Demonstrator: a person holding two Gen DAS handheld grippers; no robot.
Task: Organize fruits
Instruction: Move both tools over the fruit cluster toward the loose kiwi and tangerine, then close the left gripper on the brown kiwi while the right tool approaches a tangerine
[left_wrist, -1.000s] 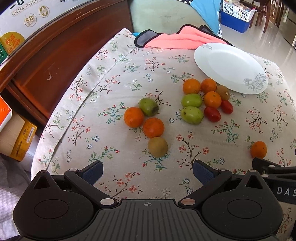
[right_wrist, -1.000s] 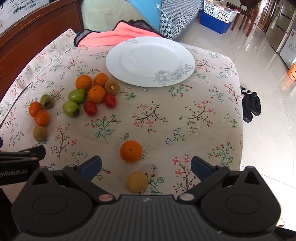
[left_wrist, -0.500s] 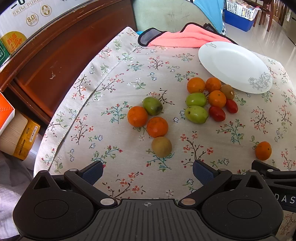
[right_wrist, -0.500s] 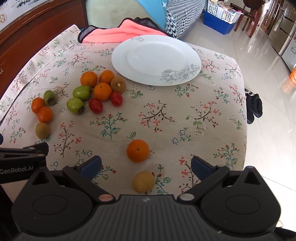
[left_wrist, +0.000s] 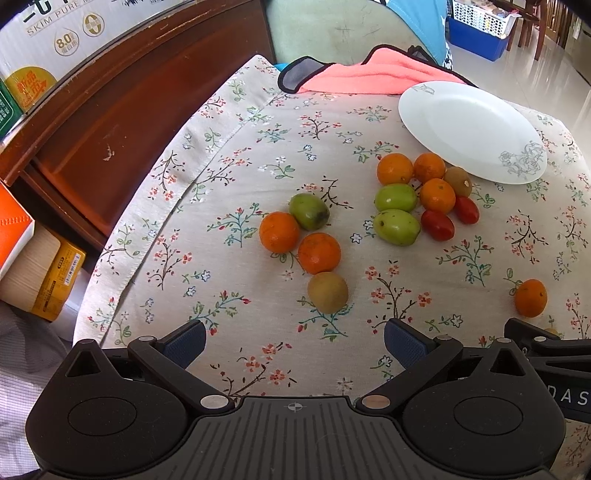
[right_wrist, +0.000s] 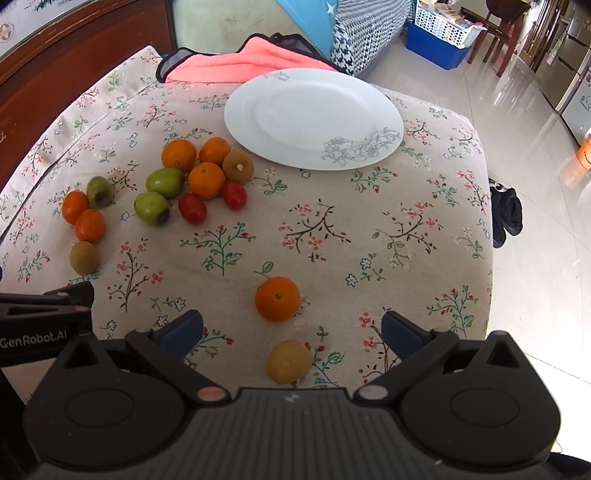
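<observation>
Both tongs stand apart and hold nothing: my right tongs (right_wrist: 291, 330) have the yellow fruit (right_wrist: 288, 362) between the tips, nearer than my left tongs (left_wrist: 294, 339), with the orange (right_wrist: 277, 299) just ahead.

Both wrist cameras look forward and down over their own tongs from the bench's near edge, left one nearer the left edge. Both share the white plate (left_wrist: 469, 129) (right_wrist: 314, 114) and the fruit clusters.
</observation>
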